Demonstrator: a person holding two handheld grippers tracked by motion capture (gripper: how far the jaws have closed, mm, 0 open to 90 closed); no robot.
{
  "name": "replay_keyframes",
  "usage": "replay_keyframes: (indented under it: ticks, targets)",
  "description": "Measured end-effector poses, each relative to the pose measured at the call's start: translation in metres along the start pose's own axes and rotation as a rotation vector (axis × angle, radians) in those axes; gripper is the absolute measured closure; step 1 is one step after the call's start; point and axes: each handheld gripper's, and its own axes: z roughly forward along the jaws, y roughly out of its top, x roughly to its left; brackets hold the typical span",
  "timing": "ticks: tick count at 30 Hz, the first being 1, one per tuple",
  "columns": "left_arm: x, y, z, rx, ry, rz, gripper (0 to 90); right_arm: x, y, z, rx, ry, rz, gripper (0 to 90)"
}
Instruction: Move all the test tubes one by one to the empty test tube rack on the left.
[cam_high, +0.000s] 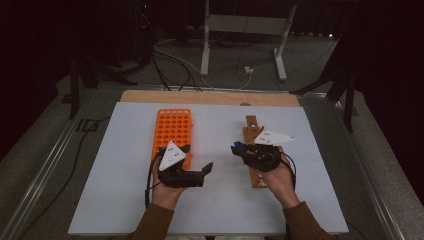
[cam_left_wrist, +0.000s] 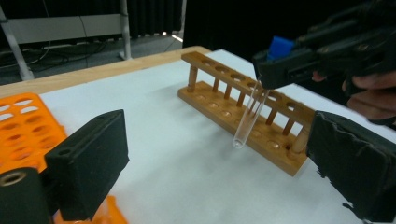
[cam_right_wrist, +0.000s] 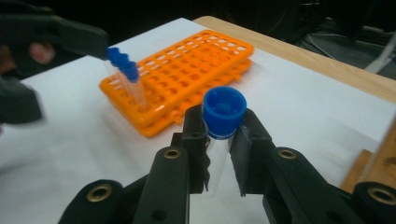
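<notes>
The right gripper (cam_right_wrist: 218, 140) clamps a capped tube (cam_left_wrist: 248, 116) beside the wooden rack (cam_left_wrist: 243, 109), not yet slotted; the left gripper (cam_left_wrist: 215, 163) gapes empty; more tubes (cam_right_wrist: 128, 79) wait in the orange rack (cam_right_wrist: 187, 74).

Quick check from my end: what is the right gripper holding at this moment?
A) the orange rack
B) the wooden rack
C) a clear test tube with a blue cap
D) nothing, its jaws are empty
C: in the right gripper view the right gripper is shut on the test tube just under its blue cap, and the left gripper view shows the clear tube hanging beside the wooden rack.
</notes>
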Motion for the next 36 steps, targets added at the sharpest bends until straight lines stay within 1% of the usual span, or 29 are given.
replay_keyframes:
  ticks: [1, 4, 6, 8, 9, 10, 11, 13, 15, 20, 22, 24, 26, 28, 30, 31, 32, 33, 34, 36]
  targets:
    - [-0.003, 0.000, 0.005, 0.014, -0.008, 0.011, 8.4, 0.001, 0.000, 0.000, 0.000, 0.002, -0.002, 77.1]
    - [-0.012, -0.002, 0.016, 0.033, -0.016, 0.042, 16.6, 0.005, 0.001, 0.002, 0.006, 0.032, 0.000, 77.0]
    - [-0.017, -0.003, 0.023, 0.049, -0.015, 0.064, 17.9, 0.007, 0.001, 0.003, 0.011, 0.044, 0.002, 77.1]
    - [-0.021, -0.004, 0.029, 0.057, -0.012, 0.079, 24.9, 0.009, 0.002, 0.004, 0.011, 0.049, -0.001, 77.0]
    - [-0.022, -0.004, 0.032, 0.061, -0.012, 0.080, 28.8, 0.009, 0.002, 0.005, 0.013, 0.053, -0.001, 77.0]
    - [-0.023, -0.005, 0.035, 0.070, -0.018, 0.084, 35.7, 0.010, 0.002, 0.005, 0.013, 0.055, -0.002, 77.0]
    - [-0.023, -0.005, 0.038, 0.075, -0.022, 0.081, 40.8, 0.011, 0.002, 0.006, 0.013, 0.058, -0.001, 77.0]
    - [-0.025, -0.006, 0.042, 0.075, -0.028, 0.085, 49.0, 0.013, 0.003, 0.007, 0.015, 0.064, 0.000, 77.0]
    - [-0.025, -0.006, 0.045, 0.073, -0.036, 0.087, 55.1, 0.014, 0.003, 0.007, 0.014, 0.069, -0.004, 77.0]
    - [-0.025, -0.006, 0.050, 0.066, -0.057, 0.082, 69.8, 0.015, 0.003, 0.008, 0.016, 0.087, 0.006, 77.0]
    - [-0.026, -0.007, 0.051, 0.061, -0.067, 0.085, 72.3, 0.014, 0.003, 0.009, 0.014, 0.096, 0.011, 77.1]
    - [-0.027, -0.006, 0.052, 0.058, -0.064, 0.087, 74.6, 0.015, 0.003, 0.009, 0.015, 0.097, 0.013, 77.1]
    - [-0.026, -0.007, 0.052, 0.057, -0.072, 0.090, 76.6, 0.014, 0.003, 0.009, 0.015, 0.098, 0.014, 77.1]
    - [-0.026, -0.007, 0.052, 0.056, -0.076, 0.098, 77.9, 0.014, 0.003, 0.010, 0.016, 0.099, 0.019, 77.0]
    - [-0.026, -0.006, 0.052, 0.053, -0.079, 0.092, 78.3, 0.013, 0.002, 0.010, 0.011, 0.101, 0.025, 75.9]
    - [-0.025, -0.006, 0.052, 0.053, -0.077, 0.089, 78.3, 0.013, 0.003, 0.010, 0.009, 0.105, 0.031, 73.0]
    - [-0.024, -0.006, 0.052, 0.054, -0.073, 0.086, 78.3, 0.011, 0.003, 0.009, 0.003, 0.118, 0.046, 68.2]
    - [-0.023, -0.006, 0.051, 0.057, -0.067, 0.085, 78.3, 0.010, 0.004, 0.009, -0.004, 0.121, 0.052, 63.5]
    - [-0.021, -0.006, 0.051, 0.057, -0.061, 0.083, 78.3, 0.010, 0.004, 0.008, -0.009, 0.120, 0.055, 58.3]
    - [-0.019, -0.006, 0.050, 0.056, -0.052, 0.079, 78.3, 0.008, 0.005, 0.006, -0.014, 0.111, 0.059, 50.8]
